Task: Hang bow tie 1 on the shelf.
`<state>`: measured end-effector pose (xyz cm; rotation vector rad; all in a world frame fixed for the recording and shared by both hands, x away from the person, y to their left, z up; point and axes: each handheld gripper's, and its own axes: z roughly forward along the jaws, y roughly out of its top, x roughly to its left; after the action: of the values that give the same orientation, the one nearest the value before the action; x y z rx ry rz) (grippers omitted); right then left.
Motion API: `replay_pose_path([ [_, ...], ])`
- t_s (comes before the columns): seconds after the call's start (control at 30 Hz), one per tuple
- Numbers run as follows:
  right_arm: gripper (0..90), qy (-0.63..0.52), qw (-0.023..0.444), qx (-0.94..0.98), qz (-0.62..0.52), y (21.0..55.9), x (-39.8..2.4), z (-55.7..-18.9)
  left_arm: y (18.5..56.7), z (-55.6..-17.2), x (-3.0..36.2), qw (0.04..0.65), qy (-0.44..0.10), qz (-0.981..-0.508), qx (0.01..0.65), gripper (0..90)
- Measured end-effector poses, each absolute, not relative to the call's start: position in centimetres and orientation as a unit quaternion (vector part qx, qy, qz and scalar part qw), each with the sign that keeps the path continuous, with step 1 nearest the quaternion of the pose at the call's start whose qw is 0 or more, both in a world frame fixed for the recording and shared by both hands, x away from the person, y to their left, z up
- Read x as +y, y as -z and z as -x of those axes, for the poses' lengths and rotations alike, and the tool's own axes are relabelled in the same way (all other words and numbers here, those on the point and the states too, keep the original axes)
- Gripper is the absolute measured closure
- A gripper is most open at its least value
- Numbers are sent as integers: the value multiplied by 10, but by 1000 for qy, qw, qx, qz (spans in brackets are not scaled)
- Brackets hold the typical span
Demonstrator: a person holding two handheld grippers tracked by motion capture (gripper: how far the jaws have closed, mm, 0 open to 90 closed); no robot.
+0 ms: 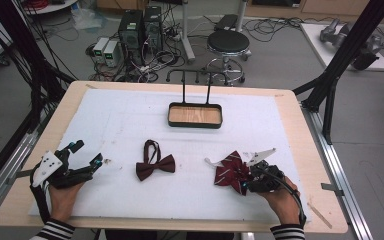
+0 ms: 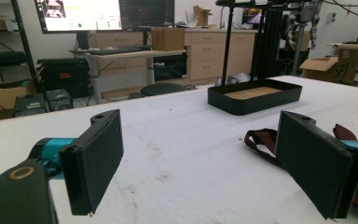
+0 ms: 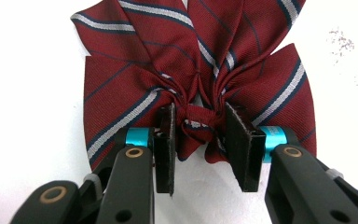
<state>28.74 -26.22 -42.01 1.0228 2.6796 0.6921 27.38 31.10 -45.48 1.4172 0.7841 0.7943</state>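
A dark red bow tie with white and navy stripes point(image 1: 230, 172) point(image 3: 135, 70) lies at the front right of the white mat. My right gripper point(image 1: 247, 181) point(image 3: 199, 128) is shut on it, one pad pressing each side of the centre knot. A plain dark red bow tie point(image 1: 155, 166) with a looped strap point(image 2: 260, 140) lies at the front middle, untouched. My left gripper point(image 1: 87, 153) point(image 2: 200, 158) rests at the front left, open wide with nothing between its pads, pointing towards the plain bow tie.
A black tray with a wooden floor point(image 1: 170, 114) point(image 2: 261, 103) stands at the back middle, and a black hook rack point(image 1: 196, 75) rises behind it. The white mat point(image 1: 110, 120) covers most of the table. A stool point(image 1: 228, 42) stands beyond the far edge.
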Motion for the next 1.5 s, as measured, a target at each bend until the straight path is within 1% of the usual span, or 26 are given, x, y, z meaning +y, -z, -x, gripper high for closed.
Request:
replay_pose_path([
  [0.37, 663, -259, 141, 895, -335, 413, -258, -284, 455, -274, 311, 619, -346, -617, 341, 159],
  [0.77, 664, -368, 205, 843, -334, 391, -262, -282, 455, -274, 311, 620, -346, -616, 341, 159],
  [1.17, 664, -458, 230, 785, -348, 375, -261, -285, 455, -274, 311, 620, -346, -616, 341, 159],
  [1.5, 663, -497, 271, 744, -354, 361, -253, -292, 455, -274, 311, 620, -346, -616, 341, 159],
])
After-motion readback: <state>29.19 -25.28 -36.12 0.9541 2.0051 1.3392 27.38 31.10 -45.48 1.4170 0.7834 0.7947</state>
